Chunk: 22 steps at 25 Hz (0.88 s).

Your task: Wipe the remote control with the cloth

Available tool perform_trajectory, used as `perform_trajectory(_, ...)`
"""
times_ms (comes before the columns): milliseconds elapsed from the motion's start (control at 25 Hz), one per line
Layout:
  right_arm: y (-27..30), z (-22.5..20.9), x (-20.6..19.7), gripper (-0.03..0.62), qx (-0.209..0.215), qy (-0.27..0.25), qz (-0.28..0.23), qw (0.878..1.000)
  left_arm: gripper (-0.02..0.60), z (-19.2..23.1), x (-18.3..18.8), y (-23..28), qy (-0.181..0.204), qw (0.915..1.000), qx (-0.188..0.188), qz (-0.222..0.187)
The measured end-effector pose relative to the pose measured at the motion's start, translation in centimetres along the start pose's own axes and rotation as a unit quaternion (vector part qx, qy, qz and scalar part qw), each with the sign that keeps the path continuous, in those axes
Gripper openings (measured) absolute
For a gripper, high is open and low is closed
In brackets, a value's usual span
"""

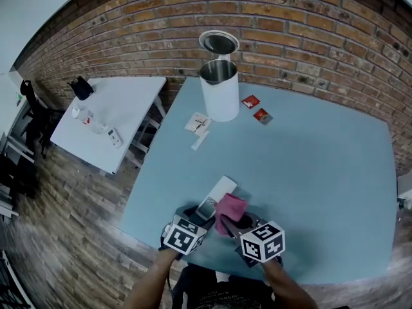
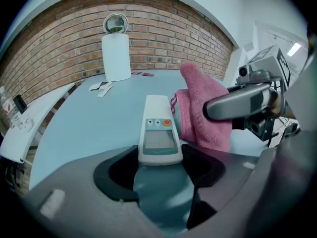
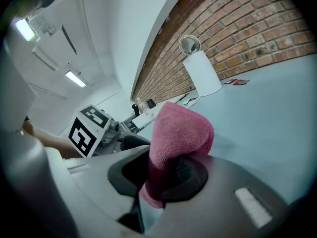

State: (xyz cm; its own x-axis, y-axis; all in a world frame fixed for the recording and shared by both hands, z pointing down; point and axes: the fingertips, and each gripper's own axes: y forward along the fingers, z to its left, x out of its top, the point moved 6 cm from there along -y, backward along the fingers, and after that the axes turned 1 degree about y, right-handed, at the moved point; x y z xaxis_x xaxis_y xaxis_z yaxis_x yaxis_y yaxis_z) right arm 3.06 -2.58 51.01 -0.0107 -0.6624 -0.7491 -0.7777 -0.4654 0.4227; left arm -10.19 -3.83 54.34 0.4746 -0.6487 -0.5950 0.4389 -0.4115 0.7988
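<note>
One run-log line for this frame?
left gripper: clamps remote control on table | right gripper: clamps cloth beside remote | cloth-remote contact: unclear

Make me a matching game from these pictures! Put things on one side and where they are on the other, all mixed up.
Things:
1. remote control
2. cloth
3. white canister
4. red packets

Places:
a. standing near the brick wall
b. pinched in the right hand-held gripper
c. lying loose beside the canister
d. between the jaws of the left hand-held gripper

Pairs: 1-d, 2-b, 3-a, 4-c
</note>
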Motion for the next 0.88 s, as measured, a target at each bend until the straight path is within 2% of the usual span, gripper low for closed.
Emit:
perform_trajectory(160,-1.7,-2.4,2.3,0.067,-0.027,-0.019,-0.004,0.999,0.278,0.0,-0.1,-0.1,0.008,0.9999,-0.01,0.001)
perform_trajectory(320,-3.2,-5.1,4.7,0.067,-0.055,-0.038,0.001,0.998,0.278,0.0,-0.3,-0.1,0.035,0.9989,-0.028,0.009)
perform_trajectory(520,-3.5,-8.3,6.4,0.067,-0.084,-0.063,0.039,0.994,0.278,0.4,-0.3,0.0,0.078,0.9951,-0.053,0.03)
perform_trajectory(880,-0.6,-10.3,6.9,0.067,-0.069,-0.085,0.1,0.989,0.278,0.4,-0.1,-0.1,0.121,0.987,-0.084,0.063)
